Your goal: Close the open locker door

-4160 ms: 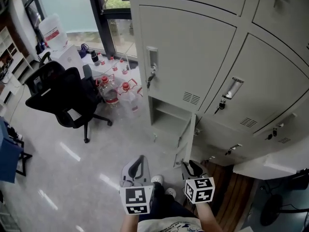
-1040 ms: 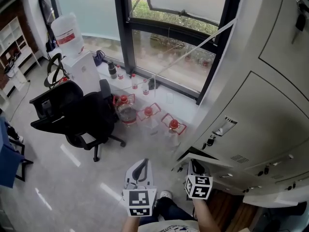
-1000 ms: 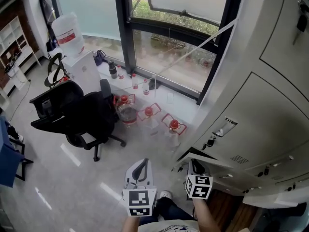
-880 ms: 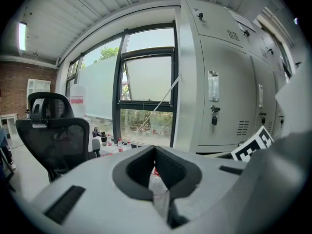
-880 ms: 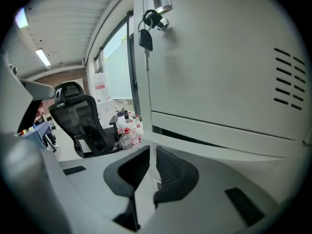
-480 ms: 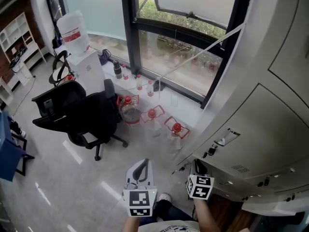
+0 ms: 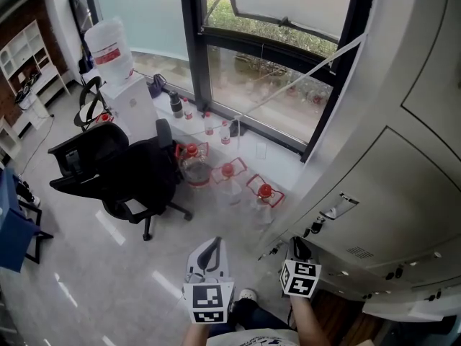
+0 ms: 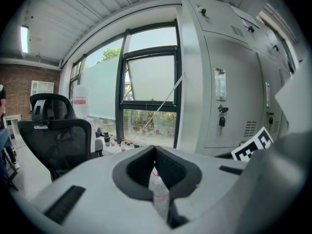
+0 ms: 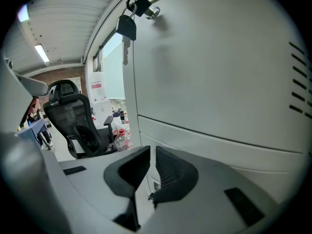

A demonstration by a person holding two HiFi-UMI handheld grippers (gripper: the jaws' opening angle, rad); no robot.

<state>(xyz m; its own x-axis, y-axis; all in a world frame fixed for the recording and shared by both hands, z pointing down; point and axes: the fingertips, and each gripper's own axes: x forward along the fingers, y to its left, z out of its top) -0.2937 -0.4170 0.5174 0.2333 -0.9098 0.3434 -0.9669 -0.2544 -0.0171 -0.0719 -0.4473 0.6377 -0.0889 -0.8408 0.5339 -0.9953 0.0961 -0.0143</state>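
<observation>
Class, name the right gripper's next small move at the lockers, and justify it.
Probably nudge the right gripper forward against the lower locker door: it sits close to the panel, jaws a slit apart after closing slightly, nothing between them, and the door looks nearly flush, though latching cannot be confirmed.

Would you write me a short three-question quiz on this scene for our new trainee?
1. True or false: a key hangs from one of the lockers.
2. Caps on the big bottles are: A red, B blue, C green?
3. Which hand-held gripper is nearer the lockers?
Key: 1 true; 2 A; 3 the right hand-held gripper.
</observation>
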